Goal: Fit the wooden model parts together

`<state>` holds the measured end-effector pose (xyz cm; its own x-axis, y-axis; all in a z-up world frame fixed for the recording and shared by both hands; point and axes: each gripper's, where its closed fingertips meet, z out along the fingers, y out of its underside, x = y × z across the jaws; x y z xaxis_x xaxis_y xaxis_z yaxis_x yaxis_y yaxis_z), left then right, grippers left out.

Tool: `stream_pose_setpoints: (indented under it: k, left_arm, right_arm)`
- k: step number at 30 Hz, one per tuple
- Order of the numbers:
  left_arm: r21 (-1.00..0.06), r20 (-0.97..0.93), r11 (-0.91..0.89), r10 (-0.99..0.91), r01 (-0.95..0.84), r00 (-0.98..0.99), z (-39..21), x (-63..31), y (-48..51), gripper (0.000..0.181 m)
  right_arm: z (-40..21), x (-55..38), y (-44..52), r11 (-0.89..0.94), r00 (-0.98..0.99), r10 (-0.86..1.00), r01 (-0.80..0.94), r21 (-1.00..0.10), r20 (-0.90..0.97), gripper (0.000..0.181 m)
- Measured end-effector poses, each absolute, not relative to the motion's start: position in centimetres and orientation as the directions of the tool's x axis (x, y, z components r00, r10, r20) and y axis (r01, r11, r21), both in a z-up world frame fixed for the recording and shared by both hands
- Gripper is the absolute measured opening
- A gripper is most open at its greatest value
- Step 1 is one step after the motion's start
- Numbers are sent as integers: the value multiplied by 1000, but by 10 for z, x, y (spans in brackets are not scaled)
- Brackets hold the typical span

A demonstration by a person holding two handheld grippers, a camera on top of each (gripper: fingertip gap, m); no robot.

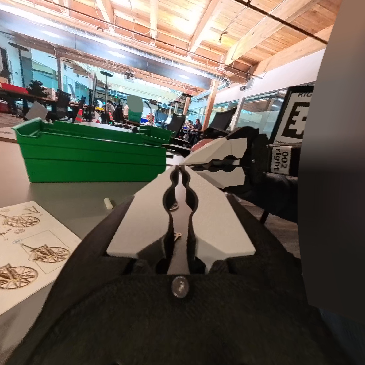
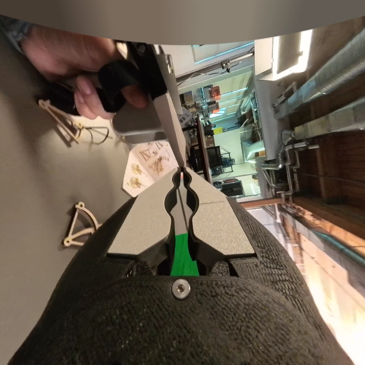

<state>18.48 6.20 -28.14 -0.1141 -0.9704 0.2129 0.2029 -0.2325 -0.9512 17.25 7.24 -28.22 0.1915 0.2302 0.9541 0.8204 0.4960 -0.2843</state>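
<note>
The left tongs (image 1: pixel 179 167) fill the foreground of the left wrist view, their grey fingers (image 1: pixel 146 223) drawn together until the tips nearly meet; whether anything thin is pinched at the tips cannot be told. The right tongs (image 2: pixel 182 169) fill their own view the same way, closed at the tips, again with no clear sight of what, if anything, they grip. Both pairs meet tip to tip above the grey worktop (image 1: pixel 75 195), the right tongs (image 1: pixel 182 163) coming in from the right in the left view. A hand (image 2: pixel 79 79) wraps the left handle.

Past the tips stands a stack of green trays (image 1: pixel 94 154) on the worktop. Nearer, on the left, lies a white instruction sheet (image 1: pixel 29 246) printed with wheel drawings; it also shows in the right wrist view (image 2: pixel 142 169).

The wooden parts lie loose on the worktop. A fan-shaped frame (image 2: pixel 81 227) sits beside the right tongs, and a long slatted piece (image 2: pixel 59 120) lies under the hand. Two small parts show through the gap between the left fingers: a round one (image 1: pixel 173 206) and a thin strip (image 1: pixel 176 237). A small white peg (image 1: pixel 108 203) lies between the sheet and the trays.
</note>
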Motion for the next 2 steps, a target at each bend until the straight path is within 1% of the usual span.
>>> stream_pose_setpoints:
  k: [1,2]
  left_arm:
    - [-943,231,-258,-962,211,-147,-279,184,60,1]
    - [-926,265,-306,-944,220,-198,-276,182,58,1]
  right_arm:
    - [-279,171,70,505,256,272,783,-364,928,0]
    - [-275,170,68,505,335,339,724,-470,879,3]
